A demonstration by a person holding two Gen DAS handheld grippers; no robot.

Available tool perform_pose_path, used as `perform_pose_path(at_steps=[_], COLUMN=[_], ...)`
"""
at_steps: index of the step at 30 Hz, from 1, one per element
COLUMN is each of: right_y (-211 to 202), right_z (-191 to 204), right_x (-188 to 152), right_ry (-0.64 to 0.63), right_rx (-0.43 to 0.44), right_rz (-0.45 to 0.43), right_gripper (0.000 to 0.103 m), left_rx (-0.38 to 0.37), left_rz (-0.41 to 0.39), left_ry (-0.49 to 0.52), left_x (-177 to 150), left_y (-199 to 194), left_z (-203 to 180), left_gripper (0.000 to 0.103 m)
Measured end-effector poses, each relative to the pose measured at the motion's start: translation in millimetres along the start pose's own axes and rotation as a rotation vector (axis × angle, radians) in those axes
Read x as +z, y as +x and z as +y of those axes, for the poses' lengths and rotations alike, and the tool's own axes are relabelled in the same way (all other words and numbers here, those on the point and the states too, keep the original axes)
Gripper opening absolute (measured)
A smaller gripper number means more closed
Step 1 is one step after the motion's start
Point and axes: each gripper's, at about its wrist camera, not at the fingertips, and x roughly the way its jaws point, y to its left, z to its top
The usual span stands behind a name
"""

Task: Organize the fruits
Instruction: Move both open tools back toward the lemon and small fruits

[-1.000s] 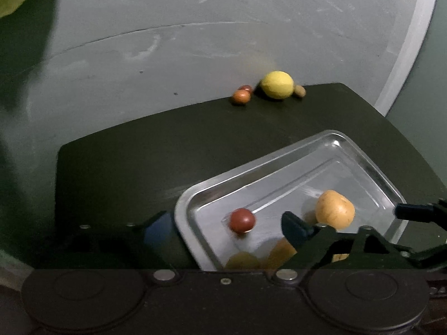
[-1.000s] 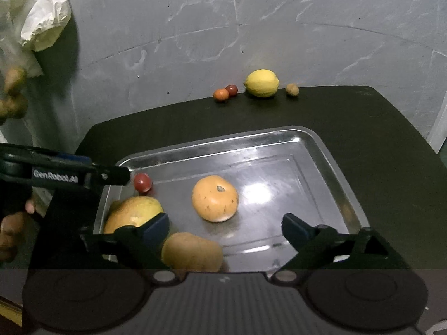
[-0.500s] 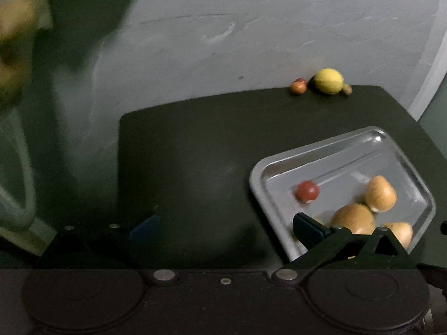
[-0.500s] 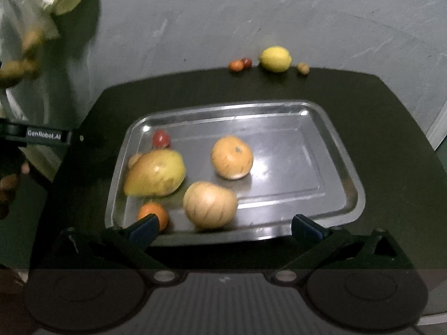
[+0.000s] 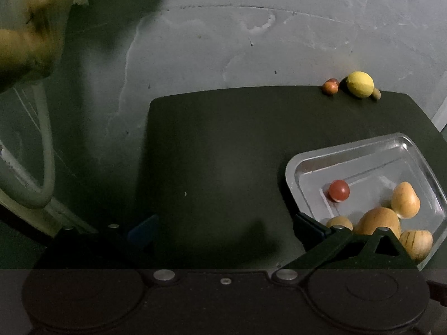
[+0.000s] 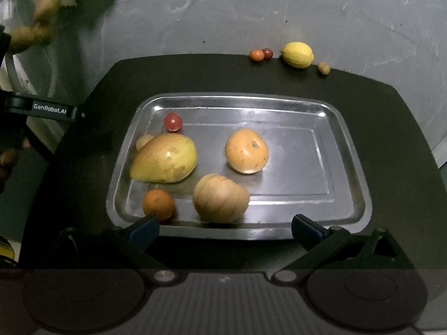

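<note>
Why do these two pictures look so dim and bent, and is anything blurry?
Left wrist view: dim, edges curved by the fisheye lens, blurred yellowish shape top left. Right wrist view: brighter, glare spots on the metal tray, the pear sharp, top-left corner smeared. Both grippers sit in shadow, open.

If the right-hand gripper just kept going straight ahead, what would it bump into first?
Probably the near rim of the metal tray, then the ribbed tan fruit just inside it. The open right gripper looks slightly raised, so depth is uncertain.

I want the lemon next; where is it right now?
In the right wrist view the lemon sits outside the tray, at the table's far right edge by the wall, between two small red-orange fruits and a small brown one.
</note>
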Motion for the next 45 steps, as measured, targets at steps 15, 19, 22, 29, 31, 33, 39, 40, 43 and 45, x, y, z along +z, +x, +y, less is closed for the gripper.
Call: perform_pose_path(at_steps=[15,19,22,29,31,33,39,40,43,45], right_y=[9,15,21,36,42,49,72,77,90,99], right_z=[-65,-89,-104,-131,-138,-146,-173,-176,-184,-187], right_x=[23,33,41,62,68,74,100,104,116,123], right_ry=[0.013,0.038,0.053,0.04,0.023,0.012,0.016,0.011,-0.001,-0.015], right_rx=[0.01,0.013,0.013,0.029,0.032,0.032,0.031,0.027,0.025,0.022], right_rz=[-0.064,-0.1,-0.128,-0.162,-0.168,-0.172,-0.188,-0.194,-0.206,-0.211], right_gripper=[0.103,0.103,0.103,0.103,0.103,0.103,0.103,0.103,0.103,0.102], left_rx=[0.034,0.033,0.032,0.03,0.034,0.038,0.056,0.058,0.064,0.065], left_rz=[-0.004,-0.013,-0.031,-0.079,-0.086,-0.093,-0.106,-0.106,-0.106,-0.103], left_ry=[0.009,0.014,0.029,0.058,0.065,0.073,0.094,0.096,0.11,0.118], left_x=[29,46,60,98,106,115,134,136,144,148], left_y=[14,22,27,45,51,59,81,84,96,102], left_z=[-55,-79,-97,-133,-142,-149,-166,-168,-177,-180], left_gripper=[0.102,0.102,0.102,0.102,0.102,0.102,0.102,0.102,0.102,0.102])
